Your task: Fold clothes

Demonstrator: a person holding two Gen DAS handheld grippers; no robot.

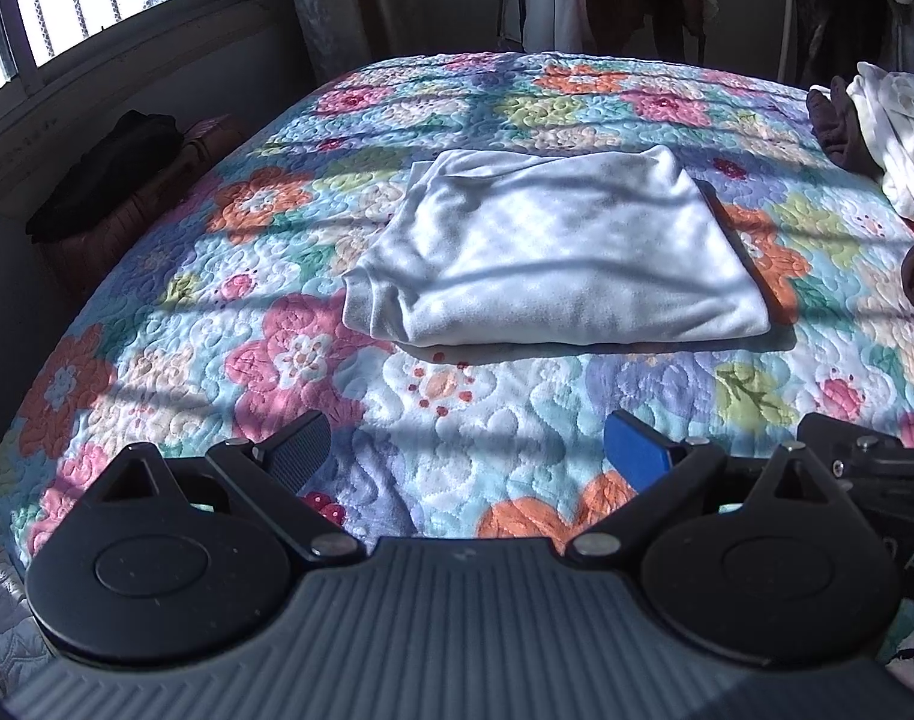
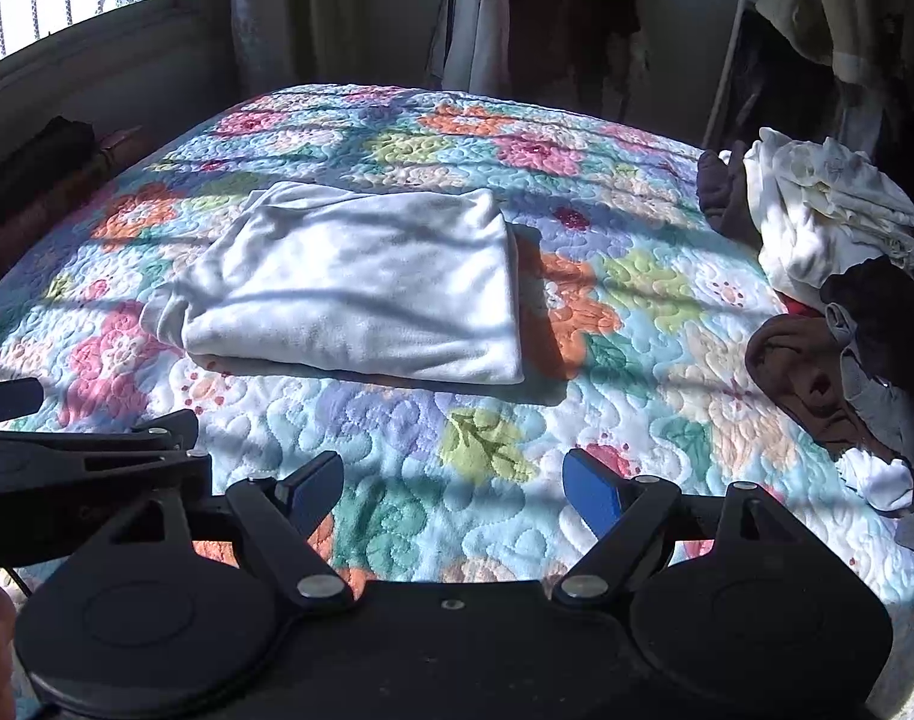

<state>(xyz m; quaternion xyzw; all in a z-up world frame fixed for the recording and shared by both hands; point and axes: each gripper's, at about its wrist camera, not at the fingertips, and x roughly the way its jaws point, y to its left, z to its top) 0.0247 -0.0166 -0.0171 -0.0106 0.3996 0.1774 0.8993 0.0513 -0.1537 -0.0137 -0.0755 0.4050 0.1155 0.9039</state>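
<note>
- The folded white garment [image 1: 553, 258] lies flat mid-bed on the floral quilt [image 1: 276, 360].
- Left gripper [image 1: 472, 450] hangs above the quilt's near edge, jaws wide apart, gripping nothing.
- Right gripper [image 2: 457, 489] likewise: spread wide, empty.
- 1 heap of unfolded clothes [image 2: 829, 228] sits at the bed's right side.

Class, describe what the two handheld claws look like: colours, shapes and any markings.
Both are black. The left claw has two angled fingers with blue pads, round disc pivots with silver bolts, and a ribbed grey body. The right claw matches, with a smooth black body. Its side, seen from the left camera, bears pale lettering.
</note>
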